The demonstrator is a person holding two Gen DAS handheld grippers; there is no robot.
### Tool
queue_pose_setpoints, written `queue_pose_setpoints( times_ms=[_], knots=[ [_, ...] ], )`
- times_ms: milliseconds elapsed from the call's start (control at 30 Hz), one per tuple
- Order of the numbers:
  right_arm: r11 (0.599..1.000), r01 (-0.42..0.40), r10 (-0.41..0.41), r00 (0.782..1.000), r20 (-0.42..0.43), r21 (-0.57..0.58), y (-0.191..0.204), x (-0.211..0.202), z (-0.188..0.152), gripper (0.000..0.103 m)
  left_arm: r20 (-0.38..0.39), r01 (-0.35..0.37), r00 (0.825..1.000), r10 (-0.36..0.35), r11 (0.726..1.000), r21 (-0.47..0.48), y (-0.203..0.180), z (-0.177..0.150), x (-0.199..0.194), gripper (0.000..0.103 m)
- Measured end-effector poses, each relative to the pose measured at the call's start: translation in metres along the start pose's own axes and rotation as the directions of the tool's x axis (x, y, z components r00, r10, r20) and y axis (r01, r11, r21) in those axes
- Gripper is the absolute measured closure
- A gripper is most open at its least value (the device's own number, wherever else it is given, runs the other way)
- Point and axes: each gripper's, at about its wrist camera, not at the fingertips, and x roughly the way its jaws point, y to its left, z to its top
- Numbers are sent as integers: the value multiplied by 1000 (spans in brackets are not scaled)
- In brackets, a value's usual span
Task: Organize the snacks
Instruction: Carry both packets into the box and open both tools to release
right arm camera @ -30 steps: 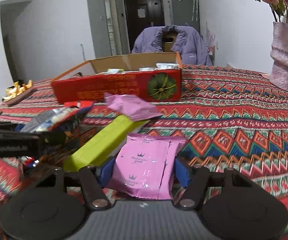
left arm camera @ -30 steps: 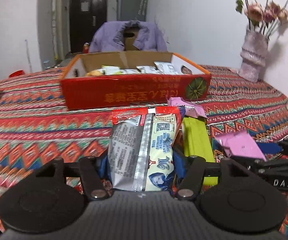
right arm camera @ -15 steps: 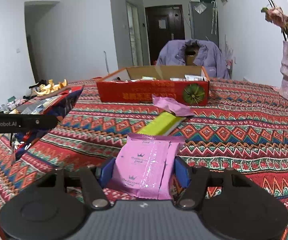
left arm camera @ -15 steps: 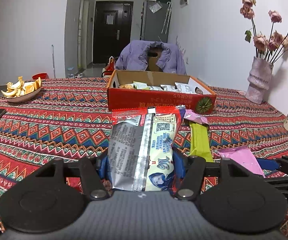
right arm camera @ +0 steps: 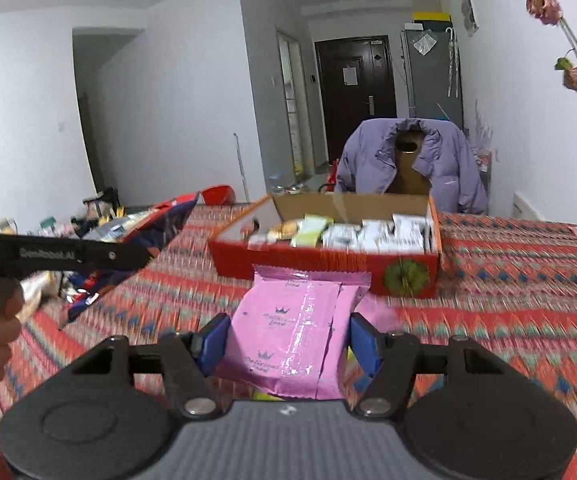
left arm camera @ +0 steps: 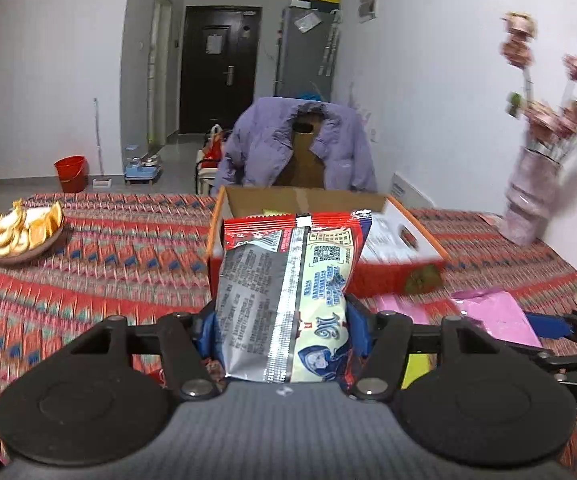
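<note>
Patterned tabletop (right arm camera: 508,280), red box (right arm camera: 328,262) ahead. Left claw (left arm camera: 284,332) pinching light, crinkly red snack packet (left arm camera: 288,280); right claw (right arm camera: 288,340) pinching soft, slippery pink packet (right arm camera: 296,328). Best gripped mid-body.

A cardboard box (right arm camera: 328,258) is sitting on the desk (right arm camera: 508,312), with snack packets (right arm camera: 372,234) lying inside it. Behind the box, a jacket-draped chair (right arm camera: 412,164) is standing. Left of the box, a bowl of peels (left arm camera: 22,236) is resting on the desk. Right of the box, a vase (left arm camera: 528,204) is standing.
</note>
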Motion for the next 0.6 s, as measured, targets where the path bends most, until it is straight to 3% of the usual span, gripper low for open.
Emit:
queue_pose_setpoints(
  times_ms=[300, 433, 600],
  knots=[
    [998, -13, 17, 998, -63, 68, -53, 126, 79, 40, -61, -67, 996, 66, 998, -21, 10, 86, 146, 41],
    [998, 17, -9, 992, -125, 57, -64, 187, 89, 40, -113, -117, 987, 113, 993, -23, 14, 100, 217, 41],
    [998, 57, -54, 980, -190, 11, -70, 233, 86, 40, -162, -171, 972, 171, 985, 13, 19, 94, 283, 41]
  ],
)
